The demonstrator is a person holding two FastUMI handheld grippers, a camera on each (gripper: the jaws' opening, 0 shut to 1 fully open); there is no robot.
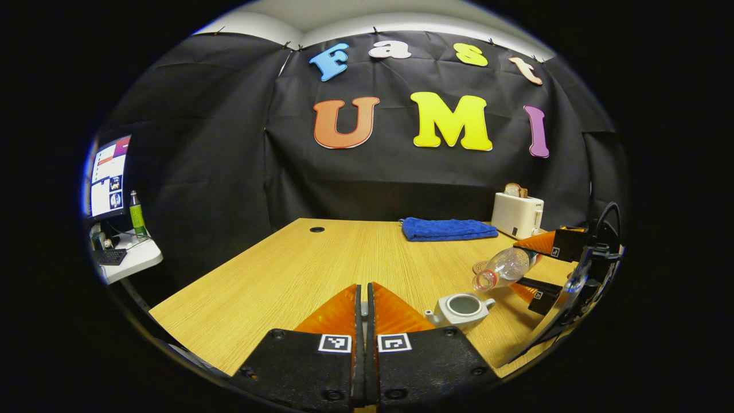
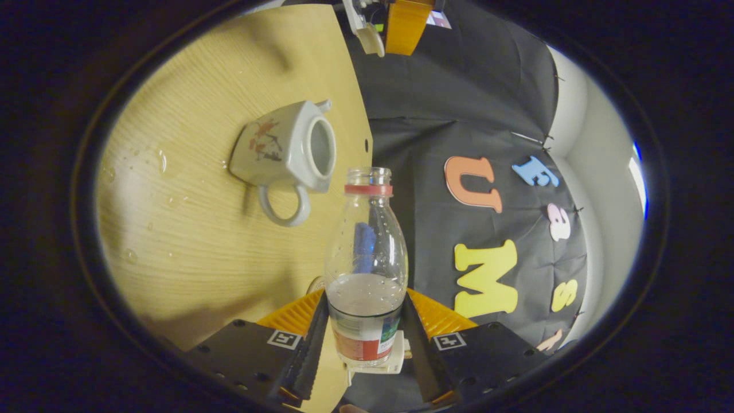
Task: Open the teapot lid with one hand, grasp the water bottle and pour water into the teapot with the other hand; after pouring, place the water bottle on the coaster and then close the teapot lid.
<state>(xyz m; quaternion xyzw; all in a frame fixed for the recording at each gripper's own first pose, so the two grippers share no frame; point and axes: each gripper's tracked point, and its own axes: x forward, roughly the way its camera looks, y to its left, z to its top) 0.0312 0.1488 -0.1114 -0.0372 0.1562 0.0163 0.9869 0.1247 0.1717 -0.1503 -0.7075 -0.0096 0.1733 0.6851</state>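
Nearest the lens in the left gripper view, the left tool (image 1: pixel 361 312) has its fingers drawn together with only a thin slit between them, and something small and pale sits pinched at the tips; I judge this to be the teapot lid, held clear so the opening stays free, though it is too small to be sure. Just beyond and to the right of those tips the teapot (image 1: pixel 461 310) stands upright on the worktop (image 1: pixel 275 275), its mouth uncovered. Above and right of the teapot the water bottle (image 1: pixel 504 268) lies tilted, neck down toward the pot, carried by the right tool (image 1: pixel 536 269). Behind the bottle's neck a round coaster (image 1: pixel 479 267) shows in part, and farther back lie a blue cloth (image 1: pixel 447 229) and a toaster (image 1: pixel 517 214). In the right gripper view, the right tool (image 2: pixel 367 327) clamps the water bottle (image 2: pixel 367 258) by its lower body, both fingers pressing the labelled part, some water left at the bottom. The bottle's open neck points past the rim of the teapot (image 2: pixel 287 150), whose mouth is bare. Droplets on the worktop (image 2: pixel 189 246) beside the teapot suggest spilled water, so I judge pouring is under way or nearly finished.
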